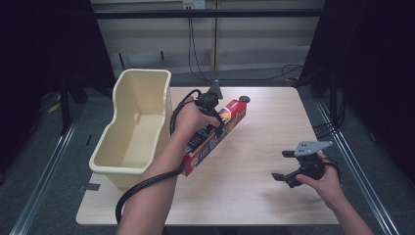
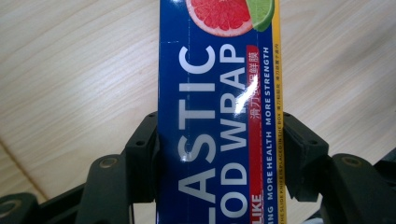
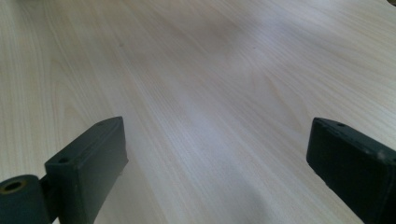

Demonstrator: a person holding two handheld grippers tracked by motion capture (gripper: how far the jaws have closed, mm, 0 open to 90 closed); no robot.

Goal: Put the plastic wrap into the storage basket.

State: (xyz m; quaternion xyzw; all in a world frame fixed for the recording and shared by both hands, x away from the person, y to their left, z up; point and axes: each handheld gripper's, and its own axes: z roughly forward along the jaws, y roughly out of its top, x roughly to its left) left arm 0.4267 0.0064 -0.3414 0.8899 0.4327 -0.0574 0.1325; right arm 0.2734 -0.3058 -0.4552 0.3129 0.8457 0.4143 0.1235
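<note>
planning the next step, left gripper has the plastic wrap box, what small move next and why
Probably carry it left over the cream bin: the left gripper is clamped on both sides of the plastic wrap box, and the bin sits open right beside it.

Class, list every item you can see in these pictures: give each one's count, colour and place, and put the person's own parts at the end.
Long cardboard plastic-wrap box: one, blue and red with a fruit picture, lifted above the table's middle, clamped across its width.
Deep plastic tub: one, cream, on the table's left edge, nothing visible inside.
Small round dark object: one, black, on the table near the far edge; too small to identify.
Light wooden table: one, pale wood grain.
Cables on the floor: several, black, beyond the table.
Left claw: one, black, shut on the box.
Right claw: one, black, jaws apart, above the table's right side, holding nothing.
Forearms and hands: two, coming in from the near edge.
</note>
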